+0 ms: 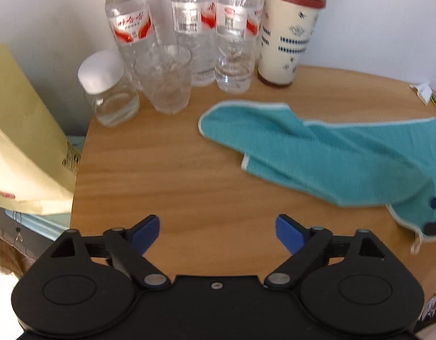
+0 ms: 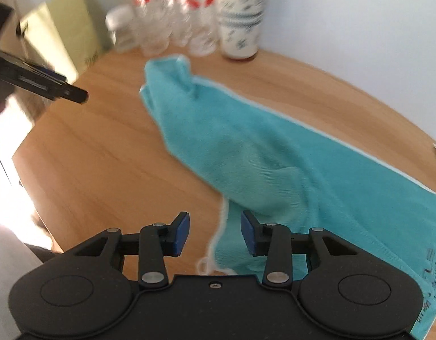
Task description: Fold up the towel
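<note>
A teal towel [image 1: 331, 158] with a pale hem lies crumpled and partly doubled over on the round wooden table [image 1: 175, 175]. My left gripper [image 1: 218, 235] hovers open over bare wood, well to the left of the towel, with nothing between its fingers. In the right wrist view the towel [image 2: 274, 155] stretches from the bottles to the near right. My right gripper [image 2: 215, 235] is open, and the towel's near hemmed edge lies in the gap between its blue pads [image 2: 250, 233]. The left gripper's fingers [image 2: 62, 90] show at upper left.
Several water bottles [image 1: 189, 25], a glass tumbler [image 1: 164, 79], a white-lidded jar [image 1: 107, 90] and a patterned cup with a red lid [image 1: 289, 34] stand at the table's back by the wall. A yellow envelope [image 1: 22, 141] leans off the left edge. Crumpled paper [image 1: 422, 90] lies far right.
</note>
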Demonstrator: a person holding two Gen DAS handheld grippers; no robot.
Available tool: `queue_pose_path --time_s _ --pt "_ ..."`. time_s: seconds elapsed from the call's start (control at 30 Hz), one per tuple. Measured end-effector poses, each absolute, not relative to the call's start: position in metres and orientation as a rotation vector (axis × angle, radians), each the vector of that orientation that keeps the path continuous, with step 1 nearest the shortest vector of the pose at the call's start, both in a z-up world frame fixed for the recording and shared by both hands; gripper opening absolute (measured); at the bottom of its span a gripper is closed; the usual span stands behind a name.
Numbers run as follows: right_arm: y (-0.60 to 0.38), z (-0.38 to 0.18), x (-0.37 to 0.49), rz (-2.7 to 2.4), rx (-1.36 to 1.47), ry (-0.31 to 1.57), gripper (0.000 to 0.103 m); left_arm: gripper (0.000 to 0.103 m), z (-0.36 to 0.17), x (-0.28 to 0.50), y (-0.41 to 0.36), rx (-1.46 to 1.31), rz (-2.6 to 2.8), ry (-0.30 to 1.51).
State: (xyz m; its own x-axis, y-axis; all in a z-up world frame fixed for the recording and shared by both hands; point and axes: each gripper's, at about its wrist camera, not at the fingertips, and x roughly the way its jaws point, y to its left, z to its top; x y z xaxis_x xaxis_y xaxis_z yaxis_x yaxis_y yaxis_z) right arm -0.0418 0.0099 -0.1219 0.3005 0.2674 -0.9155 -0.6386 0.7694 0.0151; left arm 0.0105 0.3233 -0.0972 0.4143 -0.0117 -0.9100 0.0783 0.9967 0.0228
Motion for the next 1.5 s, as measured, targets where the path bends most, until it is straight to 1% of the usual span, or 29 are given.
queue_pose_path --time_s 0.13,0.17,0.2,0.23,0.27,0.3,0.33,0.43,0.53,0.7,0.8,0.93,1.07,1.33,1.4,1.43,1.47,1.5 --pt "0.023 -0.139 -0.037 0.537 -0.476 1.146 0.045 0.095 -0.104 -0.004 0.339 0.033 -0.077 1.174" --pt "0.024 -0.143 -0.036 0.528 -0.488 1.158 0.043 0.096 -0.106 -0.007 0.342 0.020 -0.088 1.179" --pt "0.026 -0.146 -0.036 0.521 -0.501 1.171 0.039 0.096 -0.107 -0.008 0.345 0.010 -0.099 1.182" --pt "0.028 -0.150 -0.036 0.515 -0.515 1.185 0.037 0.095 -0.108 -0.009 0.348 -0.002 -0.100 1.184" --pt "0.028 -0.153 -0.038 0.519 -0.522 1.198 0.033 0.095 -0.108 -0.010 0.350 -0.015 -0.095 1.186" --pt "0.028 -0.156 -0.040 0.530 -0.526 1.211 0.016 0.096 -0.107 -0.011 0.351 -0.025 -0.094 1.190" --pt "0.028 -0.157 -0.041 0.533 -0.520 1.219 0.008 0.095 -0.106 -0.011 0.352 -0.047 -0.101 1.200" --pt "0.023 -0.151 -0.037 0.544 -0.452 1.225 0.008 0.096 -0.102 -0.008 0.347 -0.095 -0.126 1.195" --pt "0.010 -0.133 -0.030 0.574 -0.317 1.213 0.008 0.096 -0.101 -0.004 0.337 -0.144 -0.147 1.188" --pt "-0.019 -0.092 -0.022 0.657 -0.088 1.166 0.007 0.096 -0.110 0.013 0.311 -0.384 -0.231 1.223" --pt "-0.029 -0.080 -0.017 0.705 -0.005 1.137 0.007 0.096 -0.122 0.025 0.286 -0.506 -0.254 1.251" --pt "-0.036 -0.076 -0.018 0.767 -0.002 1.114 0.007 0.096 -0.136 0.036 0.259 -0.616 -0.282 1.293" --pt "-0.044 -0.080 -0.016 0.785 0.027 1.112 0.007 0.096 -0.150 0.047 0.223 -0.617 -0.286 1.343" --pt "-0.048 -0.090 -0.008 0.800 0.079 1.108 0.007 0.094 -0.173 0.058 0.185 -0.680 -0.286 1.407" --pt "-0.047 -0.091 -0.007 0.805 0.085 1.106 0.008 0.079 -0.178 0.059 0.178 -0.717 -0.295 1.412" --pt "-0.048 -0.092 -0.007 0.806 0.088 1.104 0.008 0.065 -0.180 0.059 0.175 -0.730 -0.299 1.417" --pt "-0.048 -0.092 -0.008 0.810 0.092 1.103 0.008 0.048 -0.181 0.060 0.172 -0.744 -0.307 1.427" --pt "-0.049 -0.092 -0.009 0.815 0.097 1.103 0.008 0.038 -0.181 0.061 0.172 -0.757 -0.314 1.432"
